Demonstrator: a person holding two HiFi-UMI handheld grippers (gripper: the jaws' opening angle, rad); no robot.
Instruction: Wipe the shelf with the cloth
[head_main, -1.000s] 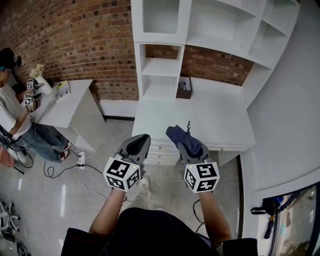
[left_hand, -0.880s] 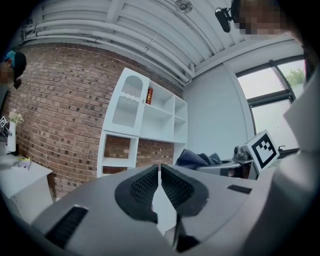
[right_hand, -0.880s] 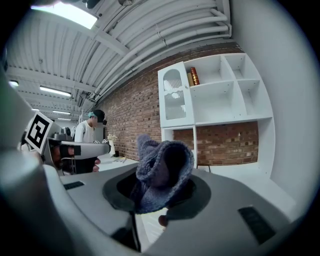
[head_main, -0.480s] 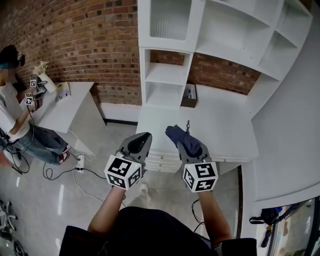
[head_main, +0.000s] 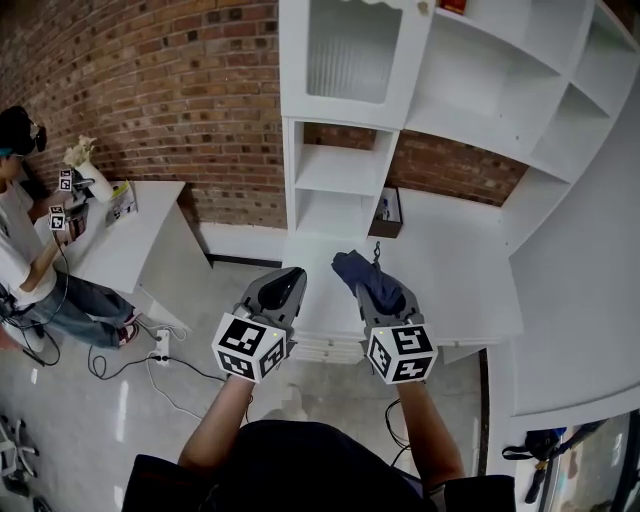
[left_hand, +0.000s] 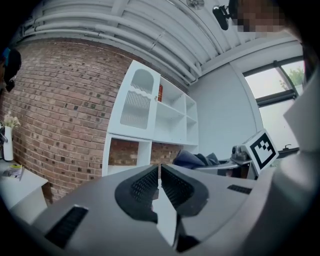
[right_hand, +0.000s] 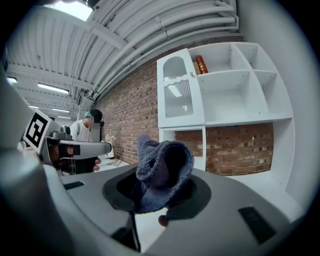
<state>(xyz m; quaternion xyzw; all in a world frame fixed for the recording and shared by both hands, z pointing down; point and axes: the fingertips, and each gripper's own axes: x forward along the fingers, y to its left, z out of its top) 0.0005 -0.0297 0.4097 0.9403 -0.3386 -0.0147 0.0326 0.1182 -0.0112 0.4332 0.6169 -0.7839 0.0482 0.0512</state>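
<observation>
1. The cloth (head_main: 352, 270), a blue-grey knitted wad, is pinched in the right tool (head_main: 368, 285) and bunches up above the jaw tips. In the right gripper view it fills the gap between the jaws.
2. The left tool (head_main: 288, 280) hangs just left of the right one and level with it. Its jaws are drawn to a thin slit with nothing between them.
3. The white shelf (head_main: 340, 170) rises ahead of and above both tools, with its open compartments facing them. The cloth touches none of its boards.
4. Under the tool tips lies the white bench (head_main: 450, 270) that carries the shelf. A small dark box (head_main: 390, 210) stands at its back, beyond the right tool.
5. Over the last second the shelf and bench have drawn nearer in the head view. The bench's front edge now lies closer to the person, and more of the upper compartments shows, including a red book (right_hand: 201, 64) on the top board. Both tools keep the same pose, and the grip on the cloth is unchanged.
6. This looks like the tail of the approach, and wiping has not begun. The right tool probably needs to go up and forward until the cloth presses on a board.
7. Far to the left of the left tool, a seated person (head_main: 20, 230) works at a separate bench (head_main: 135, 230), well apart from the task.
</observation>
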